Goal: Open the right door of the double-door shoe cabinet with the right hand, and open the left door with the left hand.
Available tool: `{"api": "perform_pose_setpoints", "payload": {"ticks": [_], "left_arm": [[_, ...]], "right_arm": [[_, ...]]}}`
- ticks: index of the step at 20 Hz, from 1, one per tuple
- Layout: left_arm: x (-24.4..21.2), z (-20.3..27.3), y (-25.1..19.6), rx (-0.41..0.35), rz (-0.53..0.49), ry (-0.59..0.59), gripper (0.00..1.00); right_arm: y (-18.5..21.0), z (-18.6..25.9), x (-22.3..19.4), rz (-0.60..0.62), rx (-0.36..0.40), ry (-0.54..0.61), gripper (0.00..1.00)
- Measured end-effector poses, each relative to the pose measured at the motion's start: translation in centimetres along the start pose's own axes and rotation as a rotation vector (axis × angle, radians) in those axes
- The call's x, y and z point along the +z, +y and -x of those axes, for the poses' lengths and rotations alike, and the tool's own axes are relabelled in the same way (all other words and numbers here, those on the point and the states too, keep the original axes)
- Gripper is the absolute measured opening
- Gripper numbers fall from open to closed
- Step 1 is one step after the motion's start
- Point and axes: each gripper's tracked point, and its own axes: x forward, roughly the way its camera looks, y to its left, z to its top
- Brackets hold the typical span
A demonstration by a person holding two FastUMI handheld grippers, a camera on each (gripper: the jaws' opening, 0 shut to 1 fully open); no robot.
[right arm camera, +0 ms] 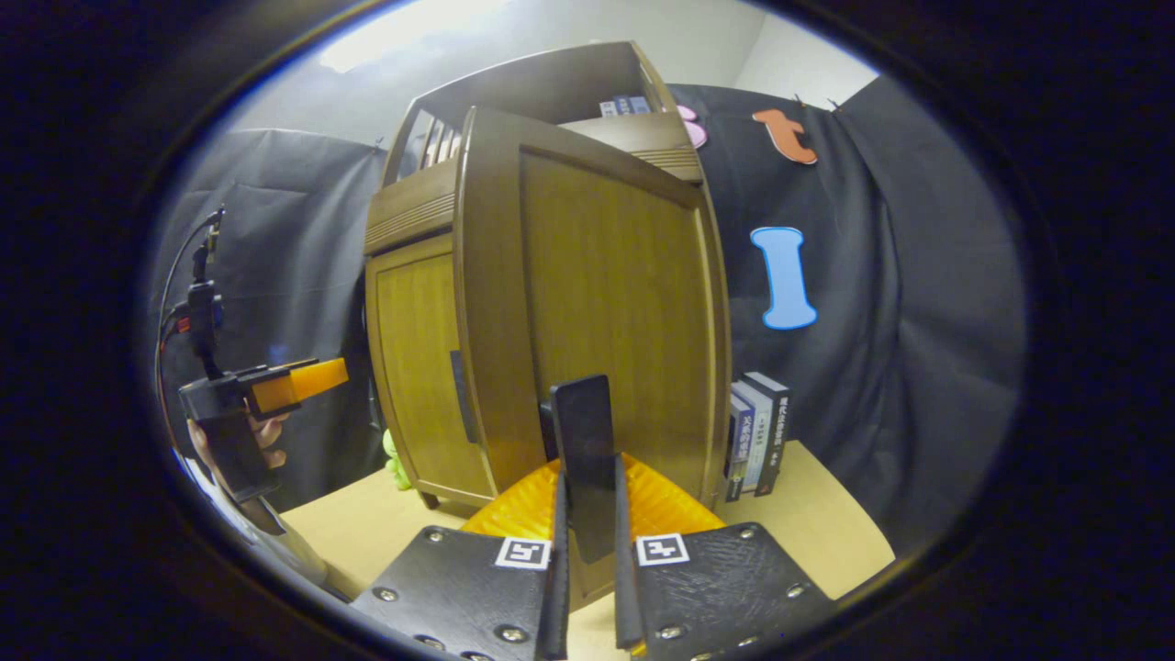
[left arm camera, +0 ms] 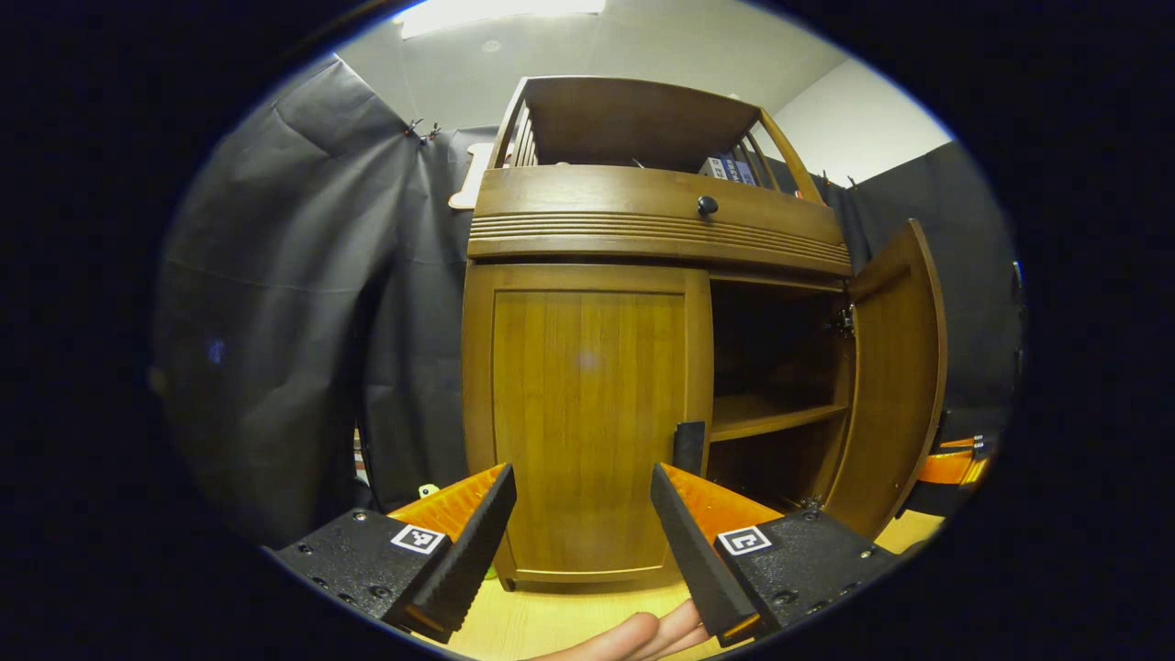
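The shoe cabinet (left arm camera: 587, 229) is warm brown wood with a satin sheen, its grain running upright on the left door (left arm camera: 587, 413) and on the open right door (right arm camera: 606, 303); the band under the drawer is ribbed. The drawer knob (left arm camera: 707, 205) looks dark and glossy. The right door's handle (right arm camera: 583, 441) is a flat dark strip — matt. The booth wall (left arm camera: 303, 303) is black cloth, creased, faintly shiny. The tabletop (right arm camera: 826, 523) is pale, smooth and matt. Both gripper bodies look like rough matt plastic; the books (right arm camera: 757, 431) have smooth covers.
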Motion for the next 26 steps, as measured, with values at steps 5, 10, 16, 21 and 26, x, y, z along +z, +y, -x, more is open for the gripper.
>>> {"api": "perform_pose_setpoints", "payload": {"ticks": [5,10,16,21,26], "left_arm": [[0.6,0.3,-0.1,-0.012,0.008,-0.026,0.92],[0.0,-0.1,-0.3,-0.013,0.003,-0.004,0.87],[-0.3,-0.4,-0.6,-0.014,-0.01,0.006,0.92],[-0.7,-0.6,-1.3,-0.026,-0.006,0.014,0.92],[-1.6,-1.0,-2.3,-0.049,-0.003,0.044,0.92]], "right_arm": [[-1.7,1.1,0.1,0.007,-0.049,0.001,0.19],[-4.3,2.4,1.4,-0.005,-0.143,-0.031,0.19],[-10.4,4.0,2.6,0.024,-0.289,-0.067,0.02],[-13.3,4.7,2.6,-0.082,-0.259,-0.115,0.01],[-13.9,5.0,2.8,-0.08,-0.262,-0.135,0.01]]}}
